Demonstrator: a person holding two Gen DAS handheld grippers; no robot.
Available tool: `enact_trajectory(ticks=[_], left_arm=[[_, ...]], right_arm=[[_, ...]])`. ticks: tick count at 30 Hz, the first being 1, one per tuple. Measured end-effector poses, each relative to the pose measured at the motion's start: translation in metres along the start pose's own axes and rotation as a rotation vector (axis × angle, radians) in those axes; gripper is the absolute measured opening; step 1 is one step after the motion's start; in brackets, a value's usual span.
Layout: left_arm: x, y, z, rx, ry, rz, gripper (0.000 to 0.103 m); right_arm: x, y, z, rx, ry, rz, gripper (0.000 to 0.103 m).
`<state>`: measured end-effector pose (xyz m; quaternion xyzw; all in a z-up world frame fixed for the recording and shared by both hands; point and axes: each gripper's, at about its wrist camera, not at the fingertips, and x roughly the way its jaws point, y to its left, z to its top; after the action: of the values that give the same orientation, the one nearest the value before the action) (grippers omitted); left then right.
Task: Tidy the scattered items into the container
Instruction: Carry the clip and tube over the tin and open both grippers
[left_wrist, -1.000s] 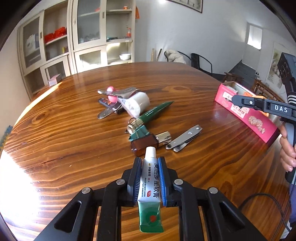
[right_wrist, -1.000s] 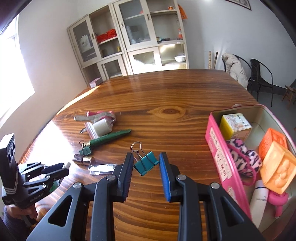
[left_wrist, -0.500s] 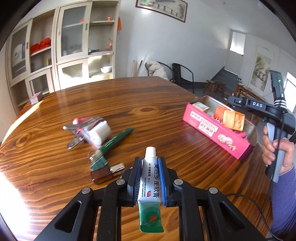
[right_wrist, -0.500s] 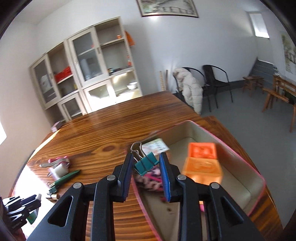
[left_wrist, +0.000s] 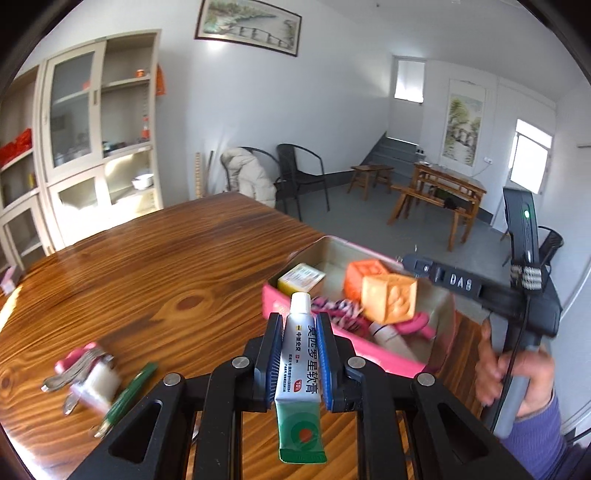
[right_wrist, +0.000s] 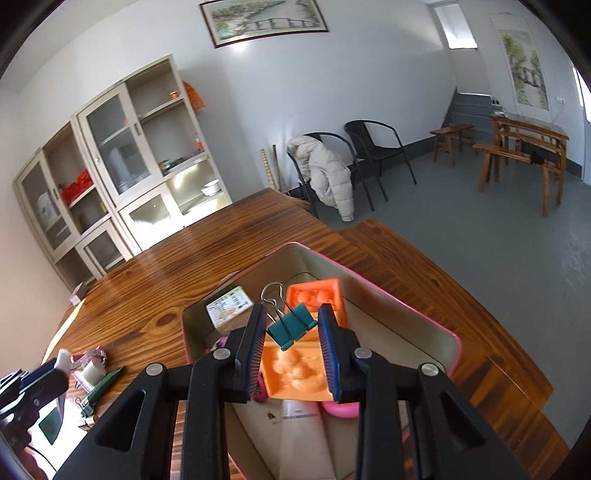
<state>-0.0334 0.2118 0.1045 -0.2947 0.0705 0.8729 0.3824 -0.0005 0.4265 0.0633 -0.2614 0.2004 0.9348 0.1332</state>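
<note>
Left claw (left_wrist: 298, 363) clenched on soft ointment tube (left_wrist: 300, 373), gripped mid-body; squeezes easily. Right claw (right_wrist: 291, 341) clamping light, stiff binder clip (right_wrist: 291, 326) directly above pink tin (right_wrist: 406, 295); slippery metal.

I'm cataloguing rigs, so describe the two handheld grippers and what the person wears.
Both are matte black. The left gripper and right gripper each have two fingers lined with ribbed blue pads, on slotted black arms with silver pivot screws. Seen from the left, the right one reads "DAS" in white, shows a green light, and trails a black cable along its grey handle. The sleeve is purple knit.
</note>
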Motion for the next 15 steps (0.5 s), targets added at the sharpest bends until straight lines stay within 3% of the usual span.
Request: enact_trajectory(ticks=[9,10,11,12,13,15], left_arm=[[0.074,-0.031,0.036,-0.012,0.051,-0.099,0.020],[0.079,-0.032,0.038,-0.023,0.058,-0.104,0.020],[0.084,-0.031,0.039,-0.038,0.063,-0.110,0.023],[0.087,-0.029,0.040,-0.057,0.068,-0.118,0.038],[0.089,-0.027,0.040,-0.077,0.067,-0.123,0.068],[0.085,-0.021,0.038,-0.114,0.033,-0.116,0.088]], right_arm=[[0.005,-0.025,-0.001,0.076,0.039,-0.060,0.034],[0.006,-0.026,-0.002,0.083,0.045,-0.059,0.036],[0.006,-0.028,-0.002,0.091,0.050,-0.058,0.045],[0.006,-0.029,-0.002,0.099,0.050,-0.062,0.056],[0.005,-0.030,-0.002,0.103,0.045,-0.071,0.060],[0.002,-0.030,-0.002,0.101,0.027,-0.088,0.064]])
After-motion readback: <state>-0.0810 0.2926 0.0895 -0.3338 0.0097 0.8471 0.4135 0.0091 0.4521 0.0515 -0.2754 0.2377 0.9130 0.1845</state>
